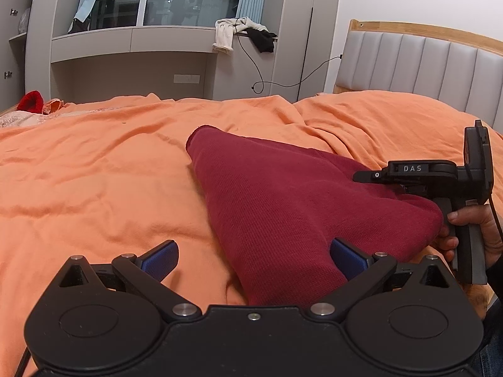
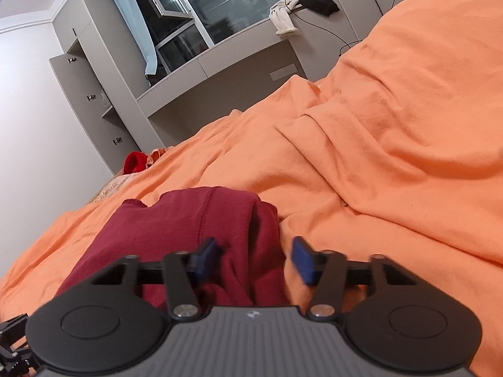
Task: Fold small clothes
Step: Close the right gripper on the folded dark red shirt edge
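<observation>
A dark red knit garment (image 1: 283,207) lies folded on the orange bed cover (image 1: 94,172). My left gripper (image 1: 254,257) stands open and wide, and the garment's near corner lies between its fingers with the pads clear of it. At the garment's right edge a hand (image 1: 484,232) holds my right gripper (image 1: 361,176). In the right wrist view the right gripper (image 2: 254,257) has its jaws partly apart and blurred. A thick fold of the garment (image 2: 176,229) lies between them, and I see no pad pressing on it.
A grey padded headboard (image 1: 424,66) stands at the right, behind a raised hump of cover (image 2: 424,94). A red item (image 1: 30,102) lies at the bed's far left edge. Pale and black clothes (image 1: 242,33) and a cable (image 1: 261,84) hang from the window ledge.
</observation>
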Demonstrator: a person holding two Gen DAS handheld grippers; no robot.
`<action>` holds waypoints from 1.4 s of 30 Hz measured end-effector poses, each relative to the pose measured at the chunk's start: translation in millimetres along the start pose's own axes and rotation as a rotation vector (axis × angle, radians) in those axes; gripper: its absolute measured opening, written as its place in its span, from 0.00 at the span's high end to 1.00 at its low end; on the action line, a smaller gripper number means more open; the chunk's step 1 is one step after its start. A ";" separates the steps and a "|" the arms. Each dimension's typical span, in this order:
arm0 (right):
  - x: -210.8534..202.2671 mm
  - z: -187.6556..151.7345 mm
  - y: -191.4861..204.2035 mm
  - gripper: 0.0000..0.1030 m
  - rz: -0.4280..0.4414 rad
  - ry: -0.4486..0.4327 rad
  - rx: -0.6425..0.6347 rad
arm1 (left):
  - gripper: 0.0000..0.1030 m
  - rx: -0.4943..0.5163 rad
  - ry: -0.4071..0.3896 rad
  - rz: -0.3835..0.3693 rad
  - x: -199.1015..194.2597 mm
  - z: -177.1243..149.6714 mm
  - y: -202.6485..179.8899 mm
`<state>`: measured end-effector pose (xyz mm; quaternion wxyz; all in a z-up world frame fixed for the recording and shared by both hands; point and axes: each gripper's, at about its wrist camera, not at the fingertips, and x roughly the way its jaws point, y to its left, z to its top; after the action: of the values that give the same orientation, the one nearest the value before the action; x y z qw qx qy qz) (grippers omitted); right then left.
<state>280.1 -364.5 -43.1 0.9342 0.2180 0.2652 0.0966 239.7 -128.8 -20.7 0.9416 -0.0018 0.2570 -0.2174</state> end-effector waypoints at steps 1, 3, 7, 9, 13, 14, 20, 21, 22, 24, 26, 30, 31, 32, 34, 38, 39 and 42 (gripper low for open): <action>-0.1 -0.3 2.2 0.64 -0.002 0.001 -0.011 | 0.00 0.001 -0.001 0.000 -0.2 -0.1 0.0; -0.9 -1.3 7.1 0.72 0.002 -0.002 -0.033 | 0.00 0.003 -0.003 -0.001 -0.6 -0.4 -0.2; -2.6 -2.7 9.3 0.76 0.004 -0.007 -0.037 | 0.00 0.004 -0.005 -0.002 -0.6 -0.5 -0.2; -3.0 -2.6 7.2 0.76 0.011 -0.007 -0.023 | 0.00 0.004 -0.007 -0.003 -1.3 -0.6 0.1; -3.0 -3.2 6.8 0.76 0.009 -0.010 -0.022 | 0.01 0.005 -0.020 -0.005 -5.2 0.0 0.6; -3.0 -3.5 7.1 0.76 0.008 -0.011 -0.021 | 0.01 0.004 -0.025 -0.008 -6.9 1.0 1.1; -3.1 -4.4 8.2 0.76 0.004 -0.015 -0.020 | 0.01 -0.056 -0.079 -0.088 -21.2 14.3 13.5; -2.9 -4.1 7.9 0.76 0.006 -0.015 -0.019 | 0.01 -0.056 -0.091 -0.098 -22.0 18.0 14.2; -3.2 -4.5 7.9 0.76 0.007 -0.014 -0.016 | 0.01 -0.057 -0.100 -0.100 -21.5 22.4 14.5; -2.8 -4.1 6.4 0.75 0.014 -0.010 -0.005 | 0.01 -0.065 -0.089 -0.093 -15.6 31.9 14.7; -2.6 -3.7 3.7 0.69 0.022 -0.006 0.013 | 0.01 -0.073 -0.047 -0.091 -3.6 40.9 15.7; -1.8 -3.8 -0.7 0.64 0.032 0.001 0.051 | 0.01 -0.062 0.073 -0.043 27.9 48.9 17.7; -1.4 -4.0 -1.2 0.63 0.033 0.002 0.057 | 0.01 -0.069 0.086 -0.043 33.0 48.2 19.2; -0.9 -4.1 -2.0 0.62 0.033 0.003 0.062 | 0.01 -0.080 0.093 -0.052 36.2 45.7 22.2; 0.7 -4.9 -4.5 0.57 0.042 0.010 0.081 | 0.00 -0.102 0.101 -0.069 40.8 40.6 27.0; 4.3 -6.4 -12.5 0.54 0.082 0.025 0.152 | 0.00 -0.135 0.131 -0.110 49.4 32.3 37.3; 4.8 -6.6 -13.8 0.54 0.091 0.028 0.161 | 0.00 -0.158 0.141 -0.128 52.1 31.0 40.8; 5.4 -8.8 -11.4 0.53 0.103 0.029 0.167 | 0.00 -0.228 0.171 -0.172 59.2 25.7 50.5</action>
<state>280.6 -369.9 -57.5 0.9028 0.3069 0.2740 0.1254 318.6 -110.0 -32.8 0.8880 -0.1119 0.3580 -0.2659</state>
